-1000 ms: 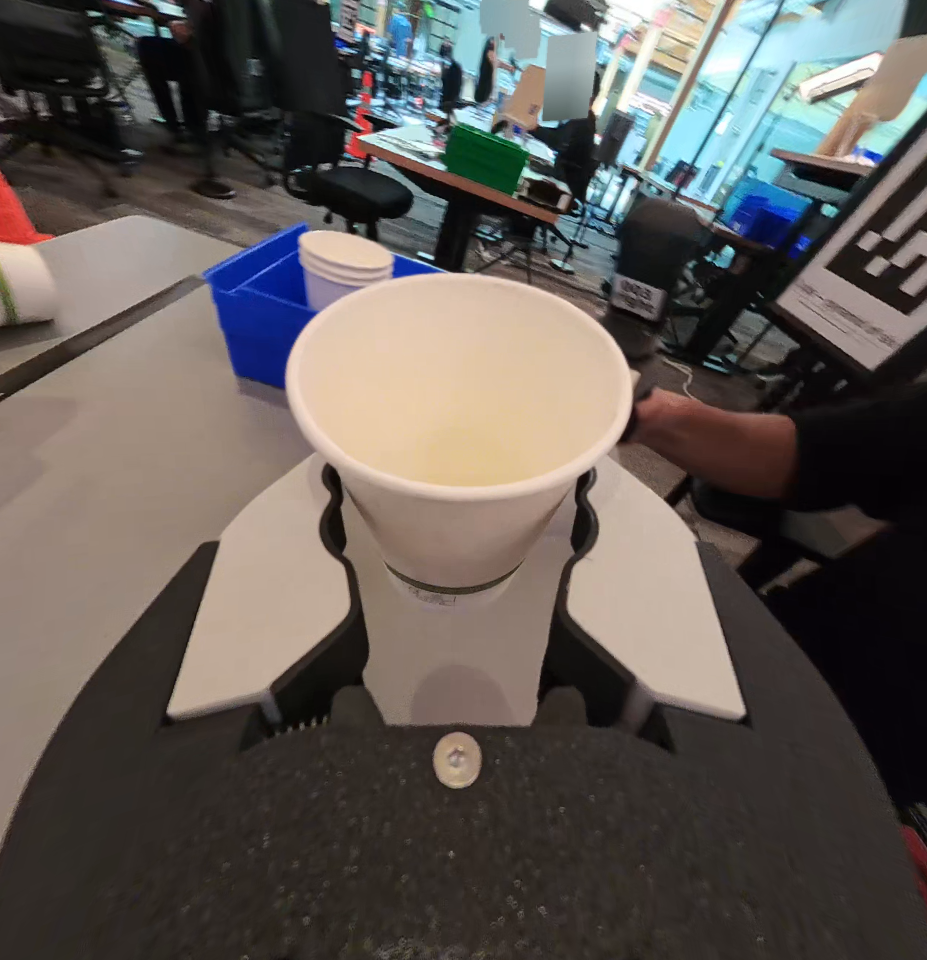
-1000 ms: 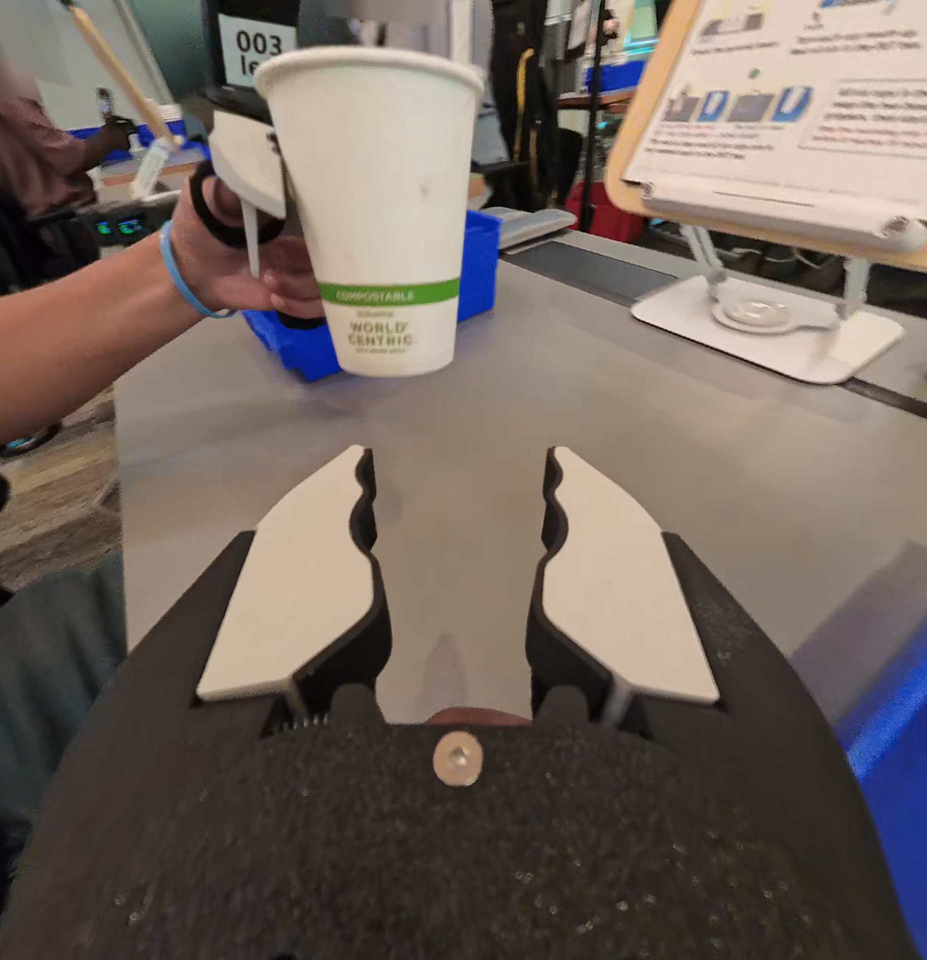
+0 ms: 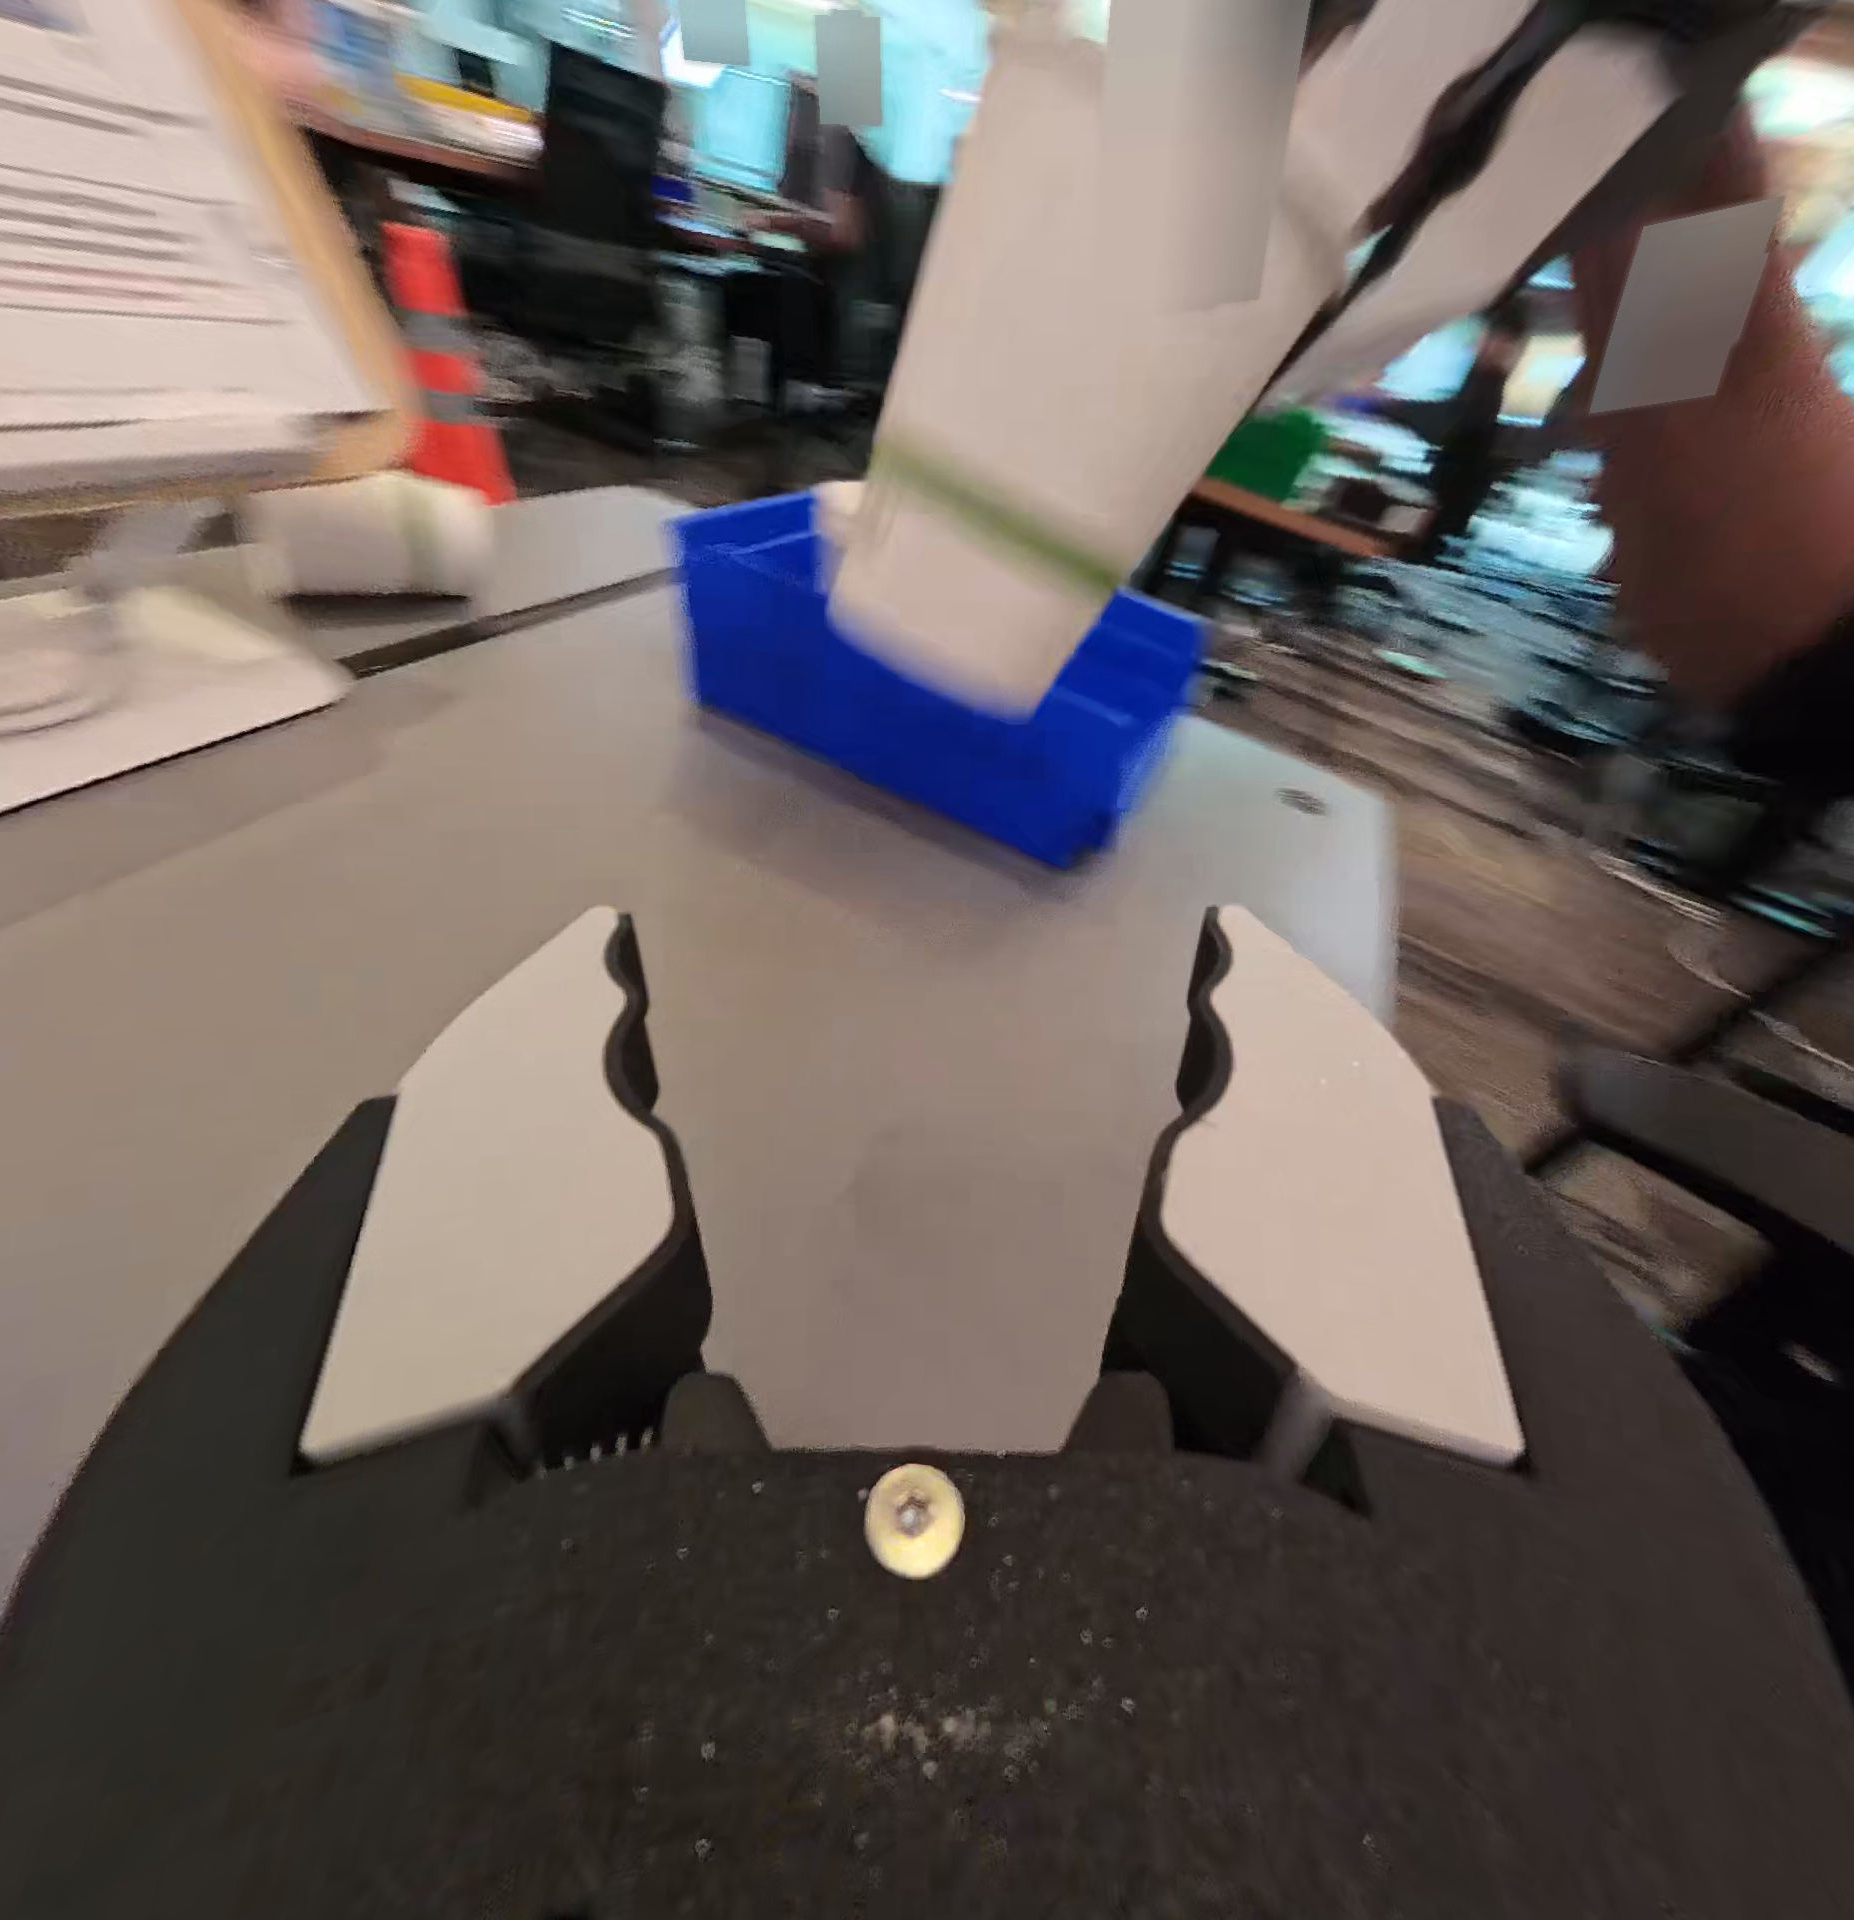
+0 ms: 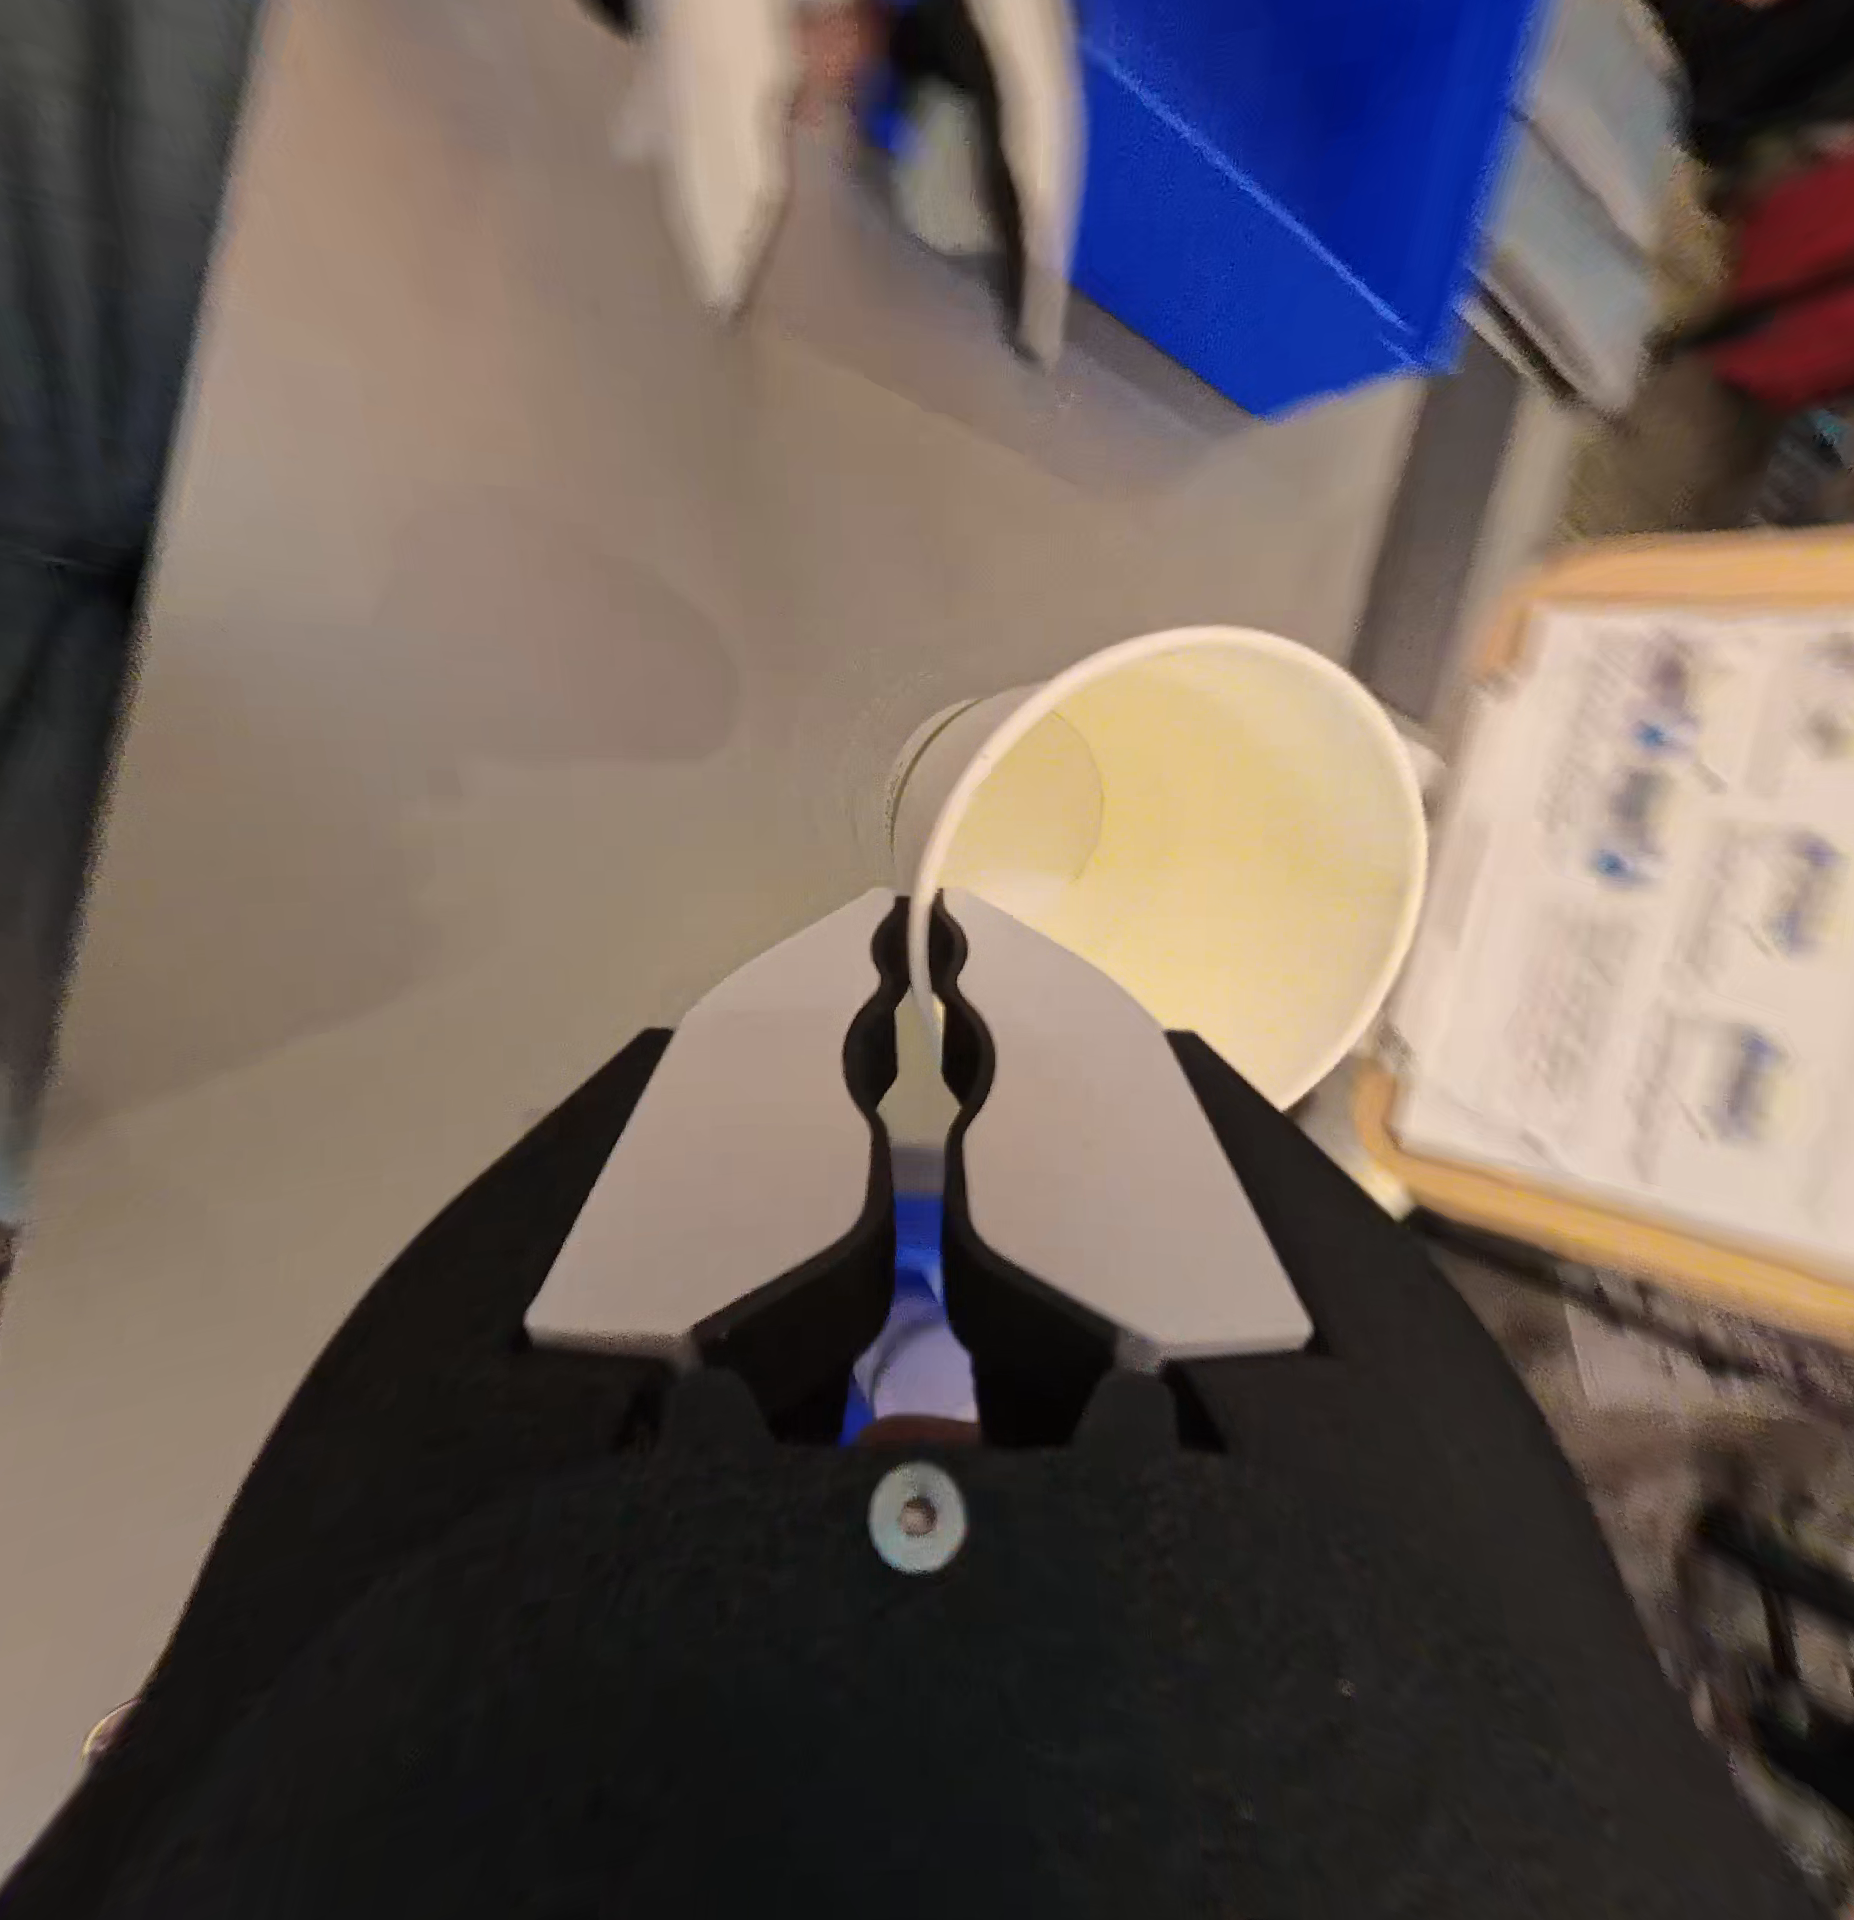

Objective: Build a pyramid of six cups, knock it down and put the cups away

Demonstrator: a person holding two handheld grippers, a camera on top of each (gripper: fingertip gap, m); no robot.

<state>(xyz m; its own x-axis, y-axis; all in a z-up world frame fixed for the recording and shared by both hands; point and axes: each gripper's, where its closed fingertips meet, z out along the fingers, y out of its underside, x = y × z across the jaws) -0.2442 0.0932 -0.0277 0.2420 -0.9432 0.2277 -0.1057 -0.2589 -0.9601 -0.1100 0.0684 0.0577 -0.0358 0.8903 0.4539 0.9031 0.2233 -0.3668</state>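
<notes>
My right tool pinches a matt paper cup, pale yellow inside. Its fingers carry smooth grey plates on grainy black foam. The surface looks smooth, matt grey; the blue bin is glossy plastic.

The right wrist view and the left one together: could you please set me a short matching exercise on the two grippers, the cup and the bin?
Things:
1. left gripper
2. right gripper
3. paper cup
4. blue bin

States or places:
A. pinched by its rim, open mouth toward the right wrist camera
B. fingers spread wide, nothing between them
C. standing on the grey table, at its far end in the left wrist view
D. fingers closed on a thin paper wall

Pairs: 1-B, 2-D, 3-A, 4-C
</notes>
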